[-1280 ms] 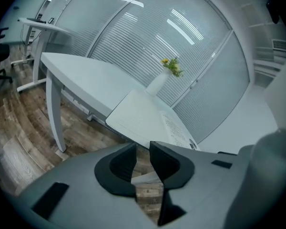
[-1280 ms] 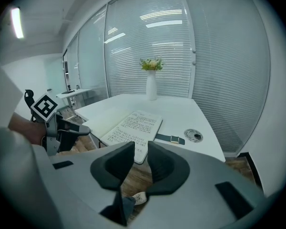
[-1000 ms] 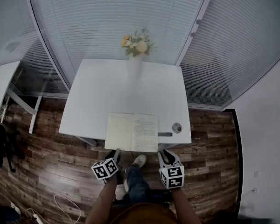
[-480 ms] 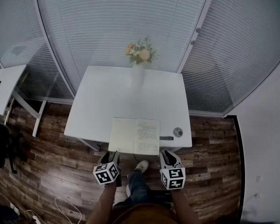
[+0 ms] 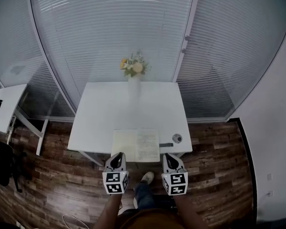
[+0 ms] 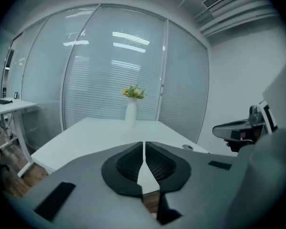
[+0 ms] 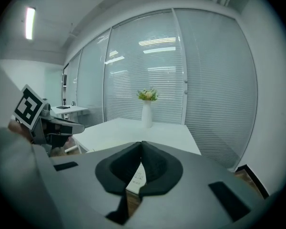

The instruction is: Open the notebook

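Dark wood planks [image 5: 52, 185] cover the floor, and at the far left a second white desk [image 5: 5, 104] and a black chair [image 5: 2, 163] stand well apart from the work. Next comes the left hand-held gripper [image 5: 117, 159], held short of the near edge of the white worktop [image 5: 105, 109] and over the floor. Its jaws are closing, all but together, with nothing between them. It grasps nothing, I judge, because nothing is left to hold. Just beyond it the notebook [image 5: 136, 145] lies flat at the near edge of the worktop, already spread open. Its left page looks blank and its right page carries lines of handwriting, so the task appears done. Further back along the middle, a white vase [image 5: 134, 86] of yellow and pale flowers stands near the far edge, clear of the book, probably as decoration only. The right hand-held gripper [image 5: 169, 158] hangs level with its partner off the near edge, clenched on itself and empty, pointing toward the book without touching it. Right of the notebook lie a small dark strip [image 5: 166, 145] and a round grey object [image 5: 177, 138], too small to name. Glass partitions with pale slatted blinds [image 5: 114, 32] close the room behind, and a plain white wall [image 5: 271, 128] runs down the right.
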